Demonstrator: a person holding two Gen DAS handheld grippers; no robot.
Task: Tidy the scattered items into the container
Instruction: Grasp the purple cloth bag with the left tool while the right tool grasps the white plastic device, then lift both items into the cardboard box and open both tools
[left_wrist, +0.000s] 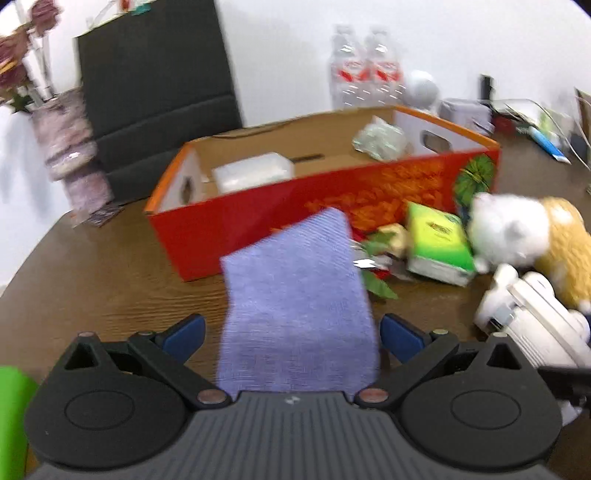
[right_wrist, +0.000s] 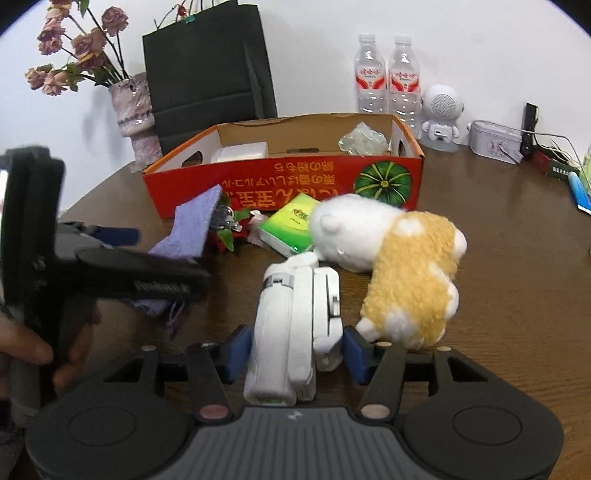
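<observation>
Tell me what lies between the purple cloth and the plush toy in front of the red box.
In the right wrist view, a metal clip on red and green leaves, then a green tissue pack, lie between the purple cloth and the plush toy.

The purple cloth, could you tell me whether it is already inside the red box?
Not yet. The purple cloth lies on the table in front of the red box, between the left gripper fingers.
</observation>
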